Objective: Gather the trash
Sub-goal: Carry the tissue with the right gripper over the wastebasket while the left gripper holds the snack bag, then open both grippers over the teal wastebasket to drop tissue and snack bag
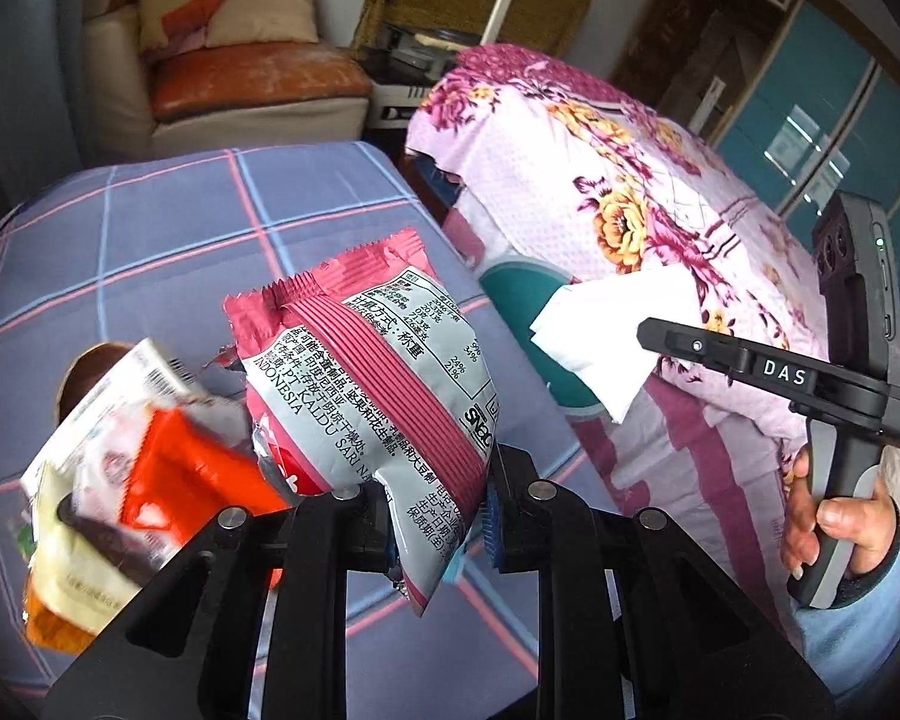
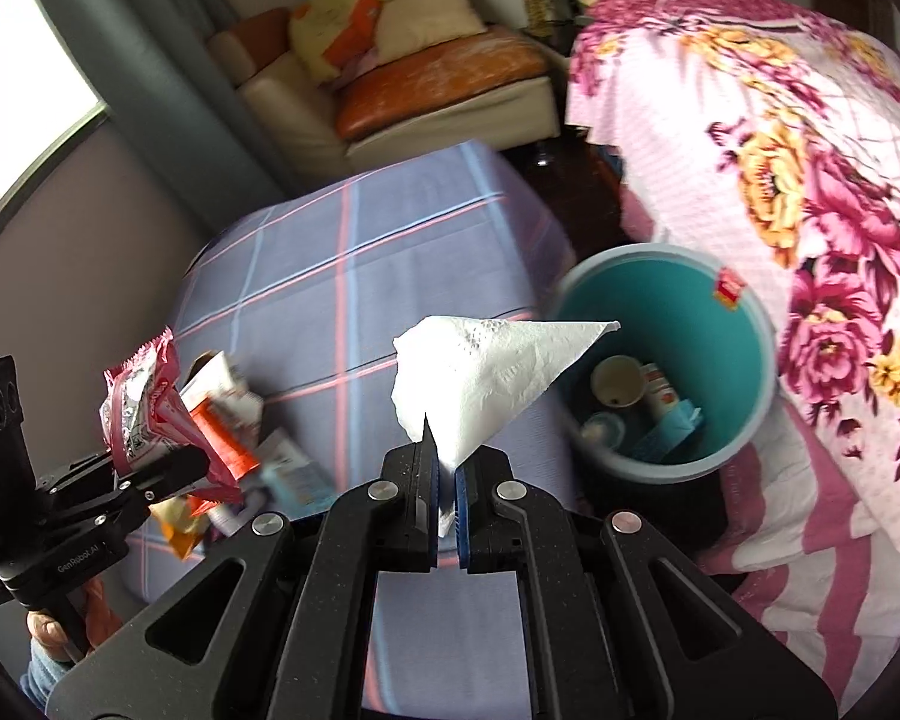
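My left gripper (image 1: pixel 438 516) is shut on a red and silver snack wrapper (image 1: pixel 378 384) and holds it above the plaid table (image 1: pixel 150 228). It also shows in the right wrist view (image 2: pixel 141 408). My right gripper (image 2: pixel 447 480) is shut on a white tissue (image 2: pixel 486 372), held up left of the teal trash bin (image 2: pixel 744 336). The bin holds a paper cup (image 2: pixel 615 381) and other scraps. In the left wrist view the tissue (image 1: pixel 606 330) hangs in front of the bin (image 1: pixel 510 288). Several more wrappers, one orange (image 1: pixel 174 480), lie on the table at the left.
A bed with a pink floral cover (image 2: pixel 780 150) stands right of the bin. A cream and orange sofa (image 2: pixel 426 78) with cushions stands at the back. A window (image 2: pixel 24 78) is at the left. Teal cabinet doors (image 1: pixel 828 120) are at the far right.
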Available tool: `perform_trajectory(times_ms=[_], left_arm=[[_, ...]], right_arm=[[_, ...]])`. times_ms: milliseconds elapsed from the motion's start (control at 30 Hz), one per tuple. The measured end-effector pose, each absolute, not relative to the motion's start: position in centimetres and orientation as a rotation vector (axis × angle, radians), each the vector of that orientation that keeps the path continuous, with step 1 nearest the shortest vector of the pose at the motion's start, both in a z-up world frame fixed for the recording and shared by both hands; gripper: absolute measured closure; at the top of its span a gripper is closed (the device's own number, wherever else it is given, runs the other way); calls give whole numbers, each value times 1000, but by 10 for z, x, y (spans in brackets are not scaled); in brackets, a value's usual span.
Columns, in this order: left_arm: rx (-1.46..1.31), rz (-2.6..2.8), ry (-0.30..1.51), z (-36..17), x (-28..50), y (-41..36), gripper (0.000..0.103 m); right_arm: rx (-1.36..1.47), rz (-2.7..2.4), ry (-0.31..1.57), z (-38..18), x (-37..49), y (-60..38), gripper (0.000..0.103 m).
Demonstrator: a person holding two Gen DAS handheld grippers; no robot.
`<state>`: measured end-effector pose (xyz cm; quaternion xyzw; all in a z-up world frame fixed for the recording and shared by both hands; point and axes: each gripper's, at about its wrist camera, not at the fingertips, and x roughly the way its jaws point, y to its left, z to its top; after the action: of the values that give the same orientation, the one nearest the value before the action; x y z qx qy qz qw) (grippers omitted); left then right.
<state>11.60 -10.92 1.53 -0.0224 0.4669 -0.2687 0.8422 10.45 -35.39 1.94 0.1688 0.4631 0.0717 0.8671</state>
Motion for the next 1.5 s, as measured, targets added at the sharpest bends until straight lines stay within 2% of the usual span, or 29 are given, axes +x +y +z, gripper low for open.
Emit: perform_trajectory(times_ms=[500,1167,1267,1333,1400,1500], left_arm=[[41,-687,1111,-34,187,-259,82],[79,-740,1174,-70,213,-319,81],[79,-735,1174,-71,215,-322,69],[73,-731,1161,-69,216,-322,47],[74,-720,1136,-64,216,-320,32],[67,-713,1111,-57,215,-316,16]], right_arm=[[434,26,978,-17,145,-460,99],[449,-25,1005,-27,158,-500,99],[450,-34,1001,-24,158,-504,99],[448,-39,1000,-23,159,-505,99],[445,-39,999,-21,159,-505,99],[440,-34,998,-20,161,-503,99]])
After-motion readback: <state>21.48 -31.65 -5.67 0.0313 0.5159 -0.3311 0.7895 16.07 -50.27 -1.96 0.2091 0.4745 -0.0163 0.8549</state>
